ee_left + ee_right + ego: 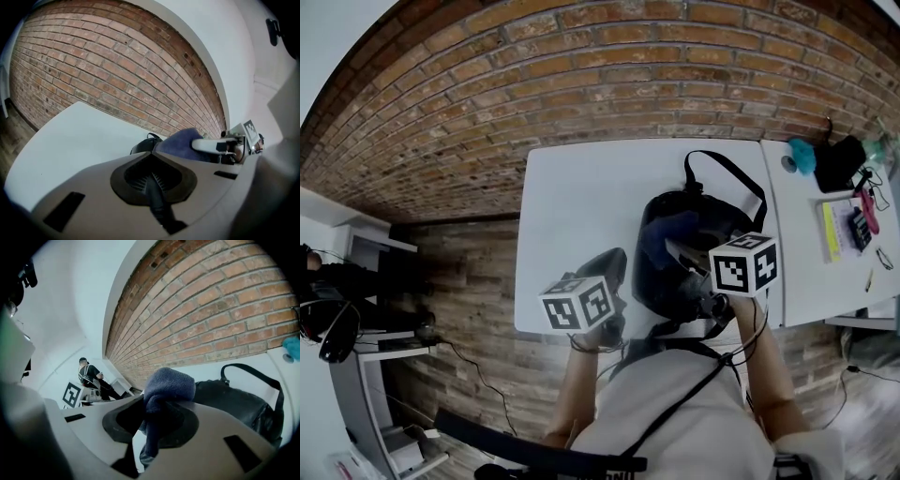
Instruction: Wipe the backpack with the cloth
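Observation:
A black backpack [712, 220] lies on the white table [581, 197], its carry handle toward the brick wall. My right gripper [677, 249] is shut on a bunched dark blue cloth [664, 234], which rests on the backpack's left top. In the right gripper view the cloth [168, 385] bulges out of the jaws [154, 420], with the backpack [234, 404] just behind. My left gripper [614, 272] sits at the backpack's left side. In its own view the jaws [152, 180] are closed on a thin black strap [157, 201]. Beyond them are the cloth [180, 140] and backpack [143, 145].
A second white table [806, 281] abuts on the right and carries a teal object [802, 155], a black pouch [839, 161] and small items. The brick wall [609, 75] runs behind. A shelf unit [356, 281] stands at the left. A person [89, 372] stands far off.

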